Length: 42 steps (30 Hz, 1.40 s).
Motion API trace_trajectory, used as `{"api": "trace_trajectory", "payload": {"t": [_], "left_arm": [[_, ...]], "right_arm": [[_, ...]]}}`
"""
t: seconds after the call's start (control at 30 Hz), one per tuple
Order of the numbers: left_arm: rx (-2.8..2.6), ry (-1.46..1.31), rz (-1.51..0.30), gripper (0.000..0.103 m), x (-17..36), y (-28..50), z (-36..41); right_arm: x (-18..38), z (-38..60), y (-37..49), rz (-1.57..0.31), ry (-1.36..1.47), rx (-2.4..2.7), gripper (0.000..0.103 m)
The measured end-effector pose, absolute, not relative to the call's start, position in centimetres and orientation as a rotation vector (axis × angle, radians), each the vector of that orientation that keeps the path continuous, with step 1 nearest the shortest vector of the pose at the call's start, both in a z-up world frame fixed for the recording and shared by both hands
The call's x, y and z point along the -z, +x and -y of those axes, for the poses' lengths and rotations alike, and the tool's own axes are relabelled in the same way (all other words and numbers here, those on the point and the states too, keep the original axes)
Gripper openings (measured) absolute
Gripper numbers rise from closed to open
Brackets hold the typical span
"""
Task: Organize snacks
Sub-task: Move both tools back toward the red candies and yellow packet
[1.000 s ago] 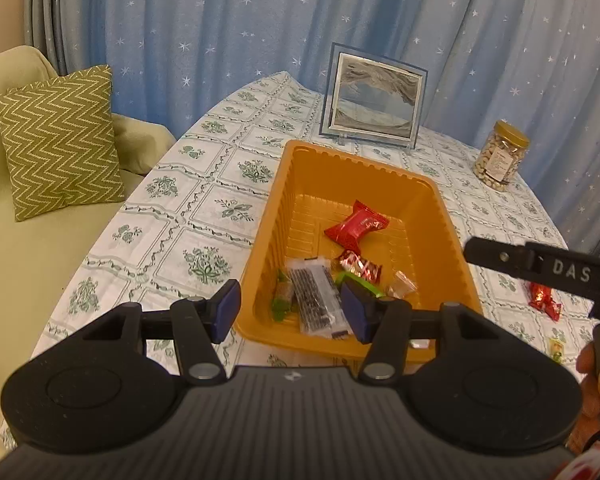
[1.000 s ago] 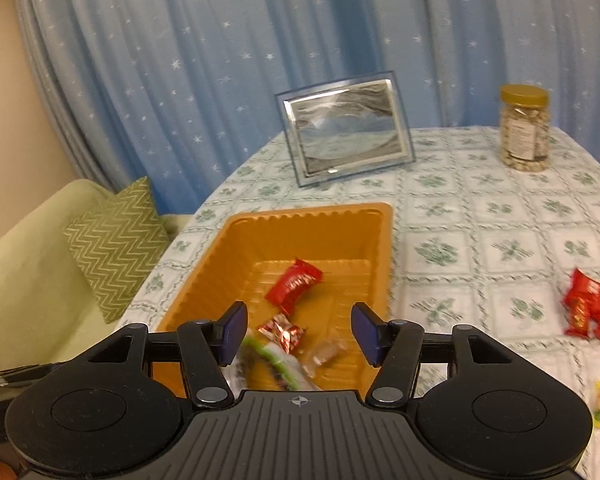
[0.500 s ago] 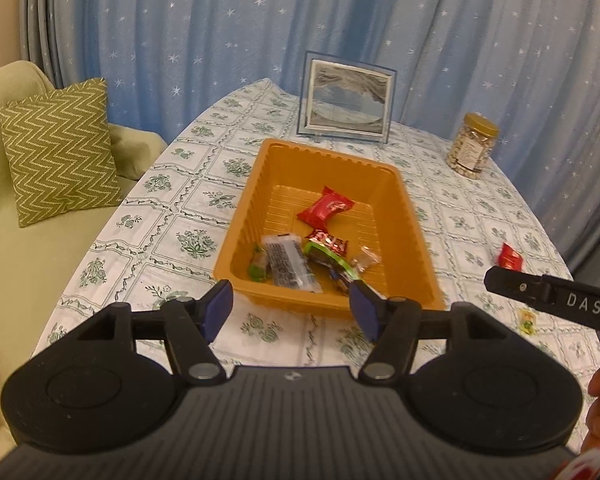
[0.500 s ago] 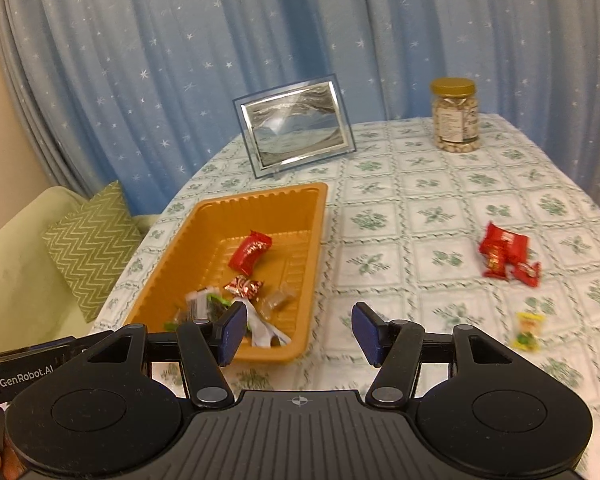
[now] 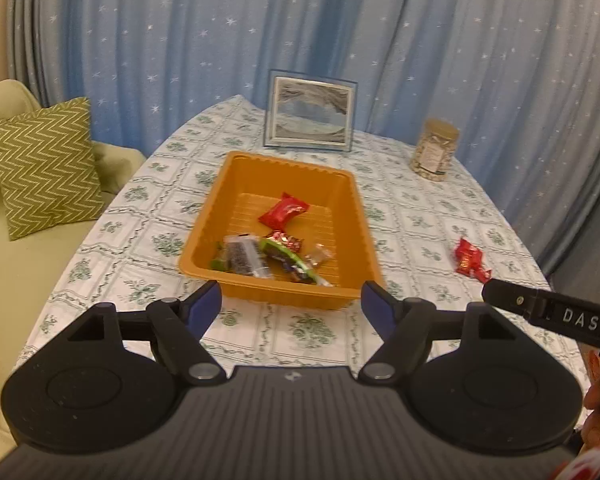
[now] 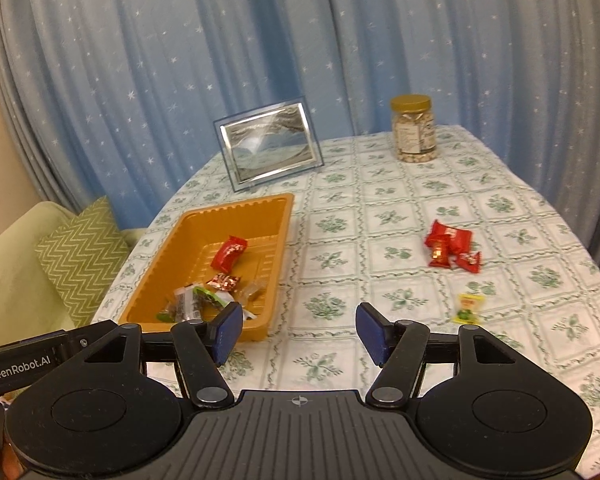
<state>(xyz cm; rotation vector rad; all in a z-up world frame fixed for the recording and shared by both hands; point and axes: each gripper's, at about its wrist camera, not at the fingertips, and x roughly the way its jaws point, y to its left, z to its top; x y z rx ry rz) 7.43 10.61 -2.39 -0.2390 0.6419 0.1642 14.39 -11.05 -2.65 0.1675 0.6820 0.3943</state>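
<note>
Those red snack packets [image 6: 452, 249] left out on the bench [image 6: 380, 216] look feather-light and crinkly, probably slippery foil, so I'd pinch one across its flat middle. They sit well ahead and right of the right gripper [image 6: 299, 331]. Both it and the left gripper [image 5: 292, 310] have just been opening, nothing between the jaws. Orange tray [image 6: 168, 256] is on the left.

a framed picture [image 5: 310, 112] is stood upright near the far edge of a table covered by a white cloth with green floral squares [image 6: 384, 216]. a jar with a gold lid [image 6: 413, 128] is set well apart from the frame, toward the right. blue curtains dotted with white stars [image 5: 300, 40] are hung behind the table. a green zigzag cushion [image 5: 44, 166] is propped on a pale green sofa [image 5: 16, 276] at the left.
</note>
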Motion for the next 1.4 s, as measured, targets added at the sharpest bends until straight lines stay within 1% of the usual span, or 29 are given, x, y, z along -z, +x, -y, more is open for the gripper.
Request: {"api": "trace_trajectory", "payload": {"t": [0.07,0.33,0.9,1.4], "left_arm": [[-0.15,-0.239,-0.634,0.08,2.2,7.3,-10.1],[-0.092,-0.227,-0.634,0.083,2.0,7.6,-7.6],[0.023,-0.181,-0.67,0.083,3.2,10.2,-2.5],[0.152,-0.151,-0.719,0.083,6.4,16.0,3.0]], "right_arm": [[2.6,11.8,14.0,-0.681,0.169,-0.379,0.064],[2.8,15.6,13.1,-0.672,0.201,-0.282,0.065],[3.8,22.1,14.0,-0.665,0.27,-0.11,0.065],[6.6,25.8,17.4,-0.698,0.267,-0.044,0.065]]}}
